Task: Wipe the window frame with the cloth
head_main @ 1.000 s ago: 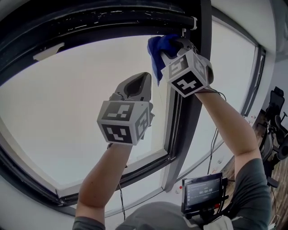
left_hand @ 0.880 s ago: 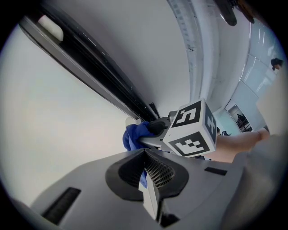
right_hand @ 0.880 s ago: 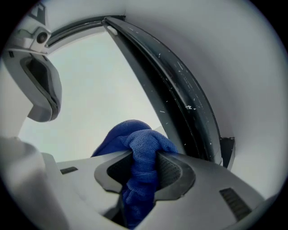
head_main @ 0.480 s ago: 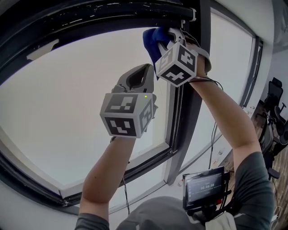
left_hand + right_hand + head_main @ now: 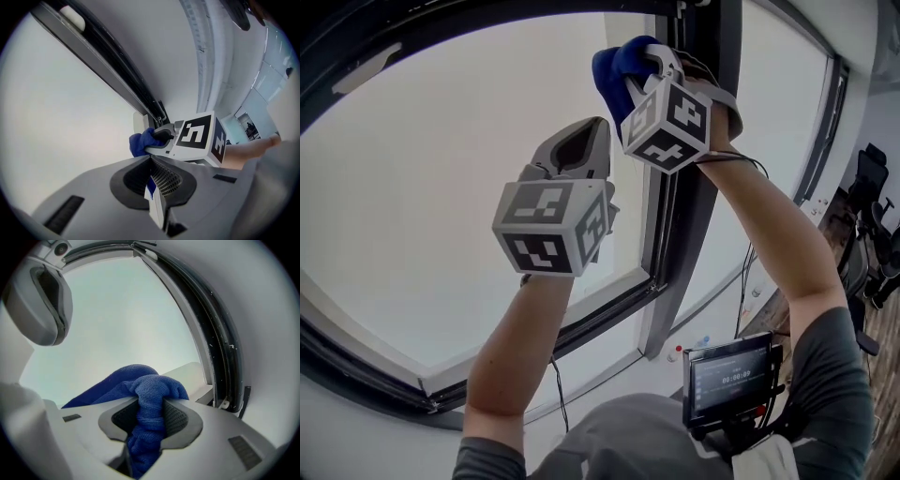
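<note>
A blue cloth [image 5: 614,67] is bunched in my right gripper [image 5: 649,62], which is shut on it high up by the dark vertical window frame [image 5: 712,187]. In the right gripper view the cloth [image 5: 149,394] fills the jaws of the right gripper [image 5: 150,409], with the dark frame [image 5: 221,348] curving just to its right. My left gripper [image 5: 581,142] is held up in front of the glass, lower and to the left. In the left gripper view the left gripper [image 5: 153,161] is shut with nothing held, facing the cloth [image 5: 140,143] and the frame's top bar [image 5: 108,70].
A small monitor [image 5: 727,380] hangs at the person's chest. A cable [image 5: 744,281] hangs by the mullion. A second pane [image 5: 778,131] lies to the right, with office chairs [image 5: 874,187] beyond. A white fitting [image 5: 366,54] sits on the upper frame.
The head view has tipped, so the frame's top bar has slid up out of the picture. The right gripper's cube has turned, still holding the cloth by the upper corner. The left gripper has barely moved.
</note>
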The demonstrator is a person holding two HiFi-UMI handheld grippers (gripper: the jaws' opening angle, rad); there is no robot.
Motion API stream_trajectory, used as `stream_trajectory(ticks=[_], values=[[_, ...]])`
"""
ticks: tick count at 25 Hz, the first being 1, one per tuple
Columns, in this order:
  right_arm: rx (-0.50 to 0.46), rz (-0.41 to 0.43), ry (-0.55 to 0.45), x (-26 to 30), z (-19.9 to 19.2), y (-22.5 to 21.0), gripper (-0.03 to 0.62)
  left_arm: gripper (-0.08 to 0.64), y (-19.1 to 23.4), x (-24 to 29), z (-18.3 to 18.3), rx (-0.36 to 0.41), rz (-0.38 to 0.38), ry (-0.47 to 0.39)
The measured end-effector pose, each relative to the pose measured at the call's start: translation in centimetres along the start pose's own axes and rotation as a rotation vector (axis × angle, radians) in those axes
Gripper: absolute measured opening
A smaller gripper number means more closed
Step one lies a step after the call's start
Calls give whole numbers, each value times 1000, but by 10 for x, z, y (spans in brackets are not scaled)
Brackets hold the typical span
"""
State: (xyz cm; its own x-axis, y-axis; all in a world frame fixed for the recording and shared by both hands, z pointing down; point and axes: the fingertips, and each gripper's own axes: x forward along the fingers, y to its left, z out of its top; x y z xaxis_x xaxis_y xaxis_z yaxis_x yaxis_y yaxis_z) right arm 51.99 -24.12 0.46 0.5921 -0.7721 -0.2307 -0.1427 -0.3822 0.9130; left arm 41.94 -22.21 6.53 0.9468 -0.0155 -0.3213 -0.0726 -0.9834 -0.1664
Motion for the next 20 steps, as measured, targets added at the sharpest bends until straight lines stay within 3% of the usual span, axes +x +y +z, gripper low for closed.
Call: stream_trajectory(ticks=[20], values=[[-3, 183, 45, -34, -39, 117, 138, 9, -19, -41, -67, -47, 43, 89]])
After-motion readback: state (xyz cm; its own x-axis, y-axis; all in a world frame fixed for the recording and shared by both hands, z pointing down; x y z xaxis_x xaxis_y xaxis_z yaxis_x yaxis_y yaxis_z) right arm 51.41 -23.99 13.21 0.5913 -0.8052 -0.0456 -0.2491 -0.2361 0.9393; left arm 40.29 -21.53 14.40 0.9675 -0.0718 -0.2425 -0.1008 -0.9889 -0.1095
